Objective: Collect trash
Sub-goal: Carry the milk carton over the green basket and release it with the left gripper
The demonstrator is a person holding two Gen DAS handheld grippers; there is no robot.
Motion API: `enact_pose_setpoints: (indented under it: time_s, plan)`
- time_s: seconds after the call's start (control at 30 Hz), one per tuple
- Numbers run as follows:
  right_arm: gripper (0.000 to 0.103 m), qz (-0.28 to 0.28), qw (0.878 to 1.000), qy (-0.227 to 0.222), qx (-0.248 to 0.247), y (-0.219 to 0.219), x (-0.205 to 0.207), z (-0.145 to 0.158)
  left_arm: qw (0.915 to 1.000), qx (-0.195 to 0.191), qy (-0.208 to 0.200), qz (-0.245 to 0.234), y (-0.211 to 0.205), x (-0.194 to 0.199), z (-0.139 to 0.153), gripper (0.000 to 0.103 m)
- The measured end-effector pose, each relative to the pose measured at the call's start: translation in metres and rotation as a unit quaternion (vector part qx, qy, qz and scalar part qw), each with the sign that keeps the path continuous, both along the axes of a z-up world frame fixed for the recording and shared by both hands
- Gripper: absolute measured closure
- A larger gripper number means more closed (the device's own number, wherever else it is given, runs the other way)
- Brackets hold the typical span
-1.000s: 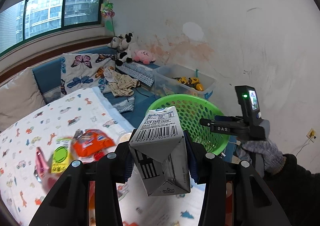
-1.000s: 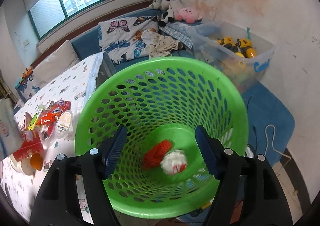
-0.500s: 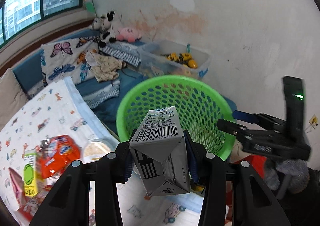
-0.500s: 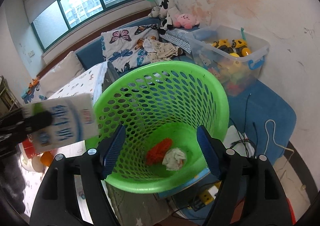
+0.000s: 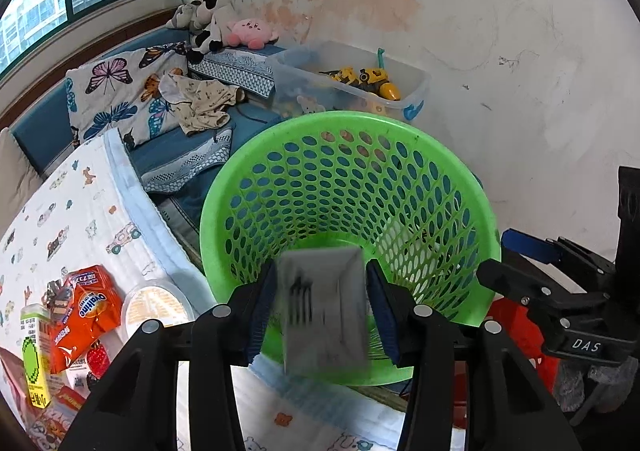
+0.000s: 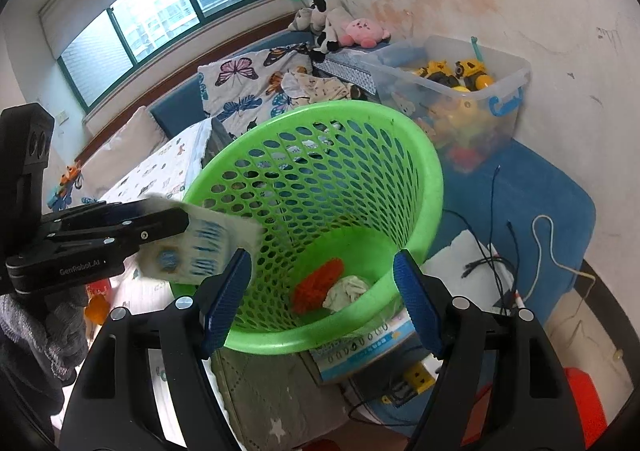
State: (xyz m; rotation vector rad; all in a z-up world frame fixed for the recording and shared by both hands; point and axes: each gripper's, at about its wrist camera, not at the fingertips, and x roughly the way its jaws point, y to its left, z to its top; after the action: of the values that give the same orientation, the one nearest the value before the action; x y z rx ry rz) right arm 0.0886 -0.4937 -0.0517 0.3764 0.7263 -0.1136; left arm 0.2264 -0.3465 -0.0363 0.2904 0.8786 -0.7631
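Blurred carton seen between blue pads of left gripper, over rim of green basket; jaws just been opening, grip on carton not discernible. Right gripper held wide open, empty, aimed into basket beside printed bedsheet.

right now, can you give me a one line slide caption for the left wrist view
Left tool opens around a blurred milk carton above the green mesh basket, snack wrappers left on the bedsheet.
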Motion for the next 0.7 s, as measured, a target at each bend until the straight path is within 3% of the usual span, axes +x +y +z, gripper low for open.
enact_pose_setpoints:
  time_s: [0.3,0.7]
  plan:
    - [0.029,0.004,1.0,-0.006,0.01,0.01,-0.009,0.003,0.9989,-0.043,-0.005,0.017,0.029,-0.016,0.017,0.052]
    - [0.029,0.035,0.999,-0.017,0.023,0.052,-0.025,0.009,0.9941,-0.081,-0.032,0.065,0.115,-0.067,0.042,0.052]
